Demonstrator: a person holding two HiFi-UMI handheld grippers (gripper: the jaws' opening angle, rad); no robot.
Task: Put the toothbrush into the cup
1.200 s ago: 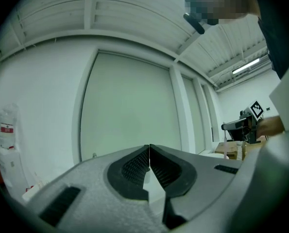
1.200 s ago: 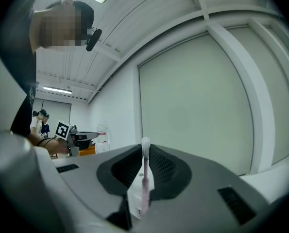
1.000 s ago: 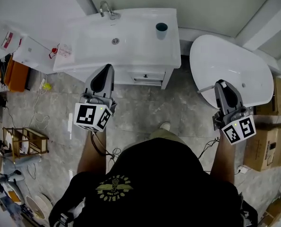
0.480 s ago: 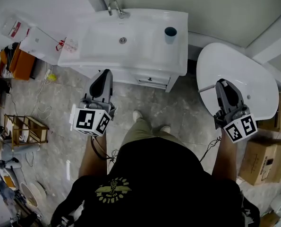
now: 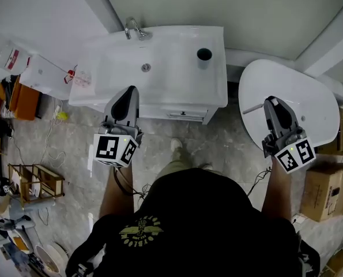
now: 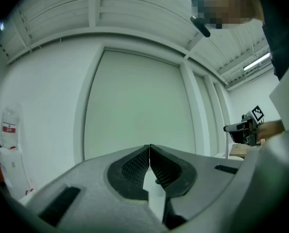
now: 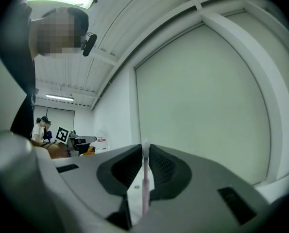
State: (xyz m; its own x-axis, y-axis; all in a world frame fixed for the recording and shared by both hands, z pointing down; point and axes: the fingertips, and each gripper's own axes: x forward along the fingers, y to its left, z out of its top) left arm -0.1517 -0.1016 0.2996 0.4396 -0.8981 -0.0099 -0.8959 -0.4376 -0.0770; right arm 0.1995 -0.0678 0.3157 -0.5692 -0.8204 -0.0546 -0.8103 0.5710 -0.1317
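A dark teal cup [image 5: 204, 55] stands upright on the back right corner of the white sink [image 5: 159, 91]. My right gripper [image 5: 270, 101] hangs over a white oval basin [image 5: 298, 85], to the right of the sink, and is shut on a thin toothbrush [image 5: 252, 108] that juts out to its left. In the right gripper view the pale pink toothbrush [image 7: 144, 178] stands upright between the pads of my right gripper [image 7: 145, 147]. My left gripper [image 5: 129, 91] sits at the sink's front edge. Its jaws [image 6: 149, 147] are shut with nothing between them.
A faucet [image 5: 134, 30] rises at the sink's back left. Below the sink is a cabinet [image 5: 183, 113]. Cardboard boxes [image 5: 324, 183] stand at the right, a wooden rack [image 5: 36, 180] and clutter at the left. The person's foot [image 5: 176, 145] is on the stone floor.
Both grippers have moved forward toward the sink, and the sink and cup now lie lower and nearer in the head view. The right gripper still holds the toothbrush.
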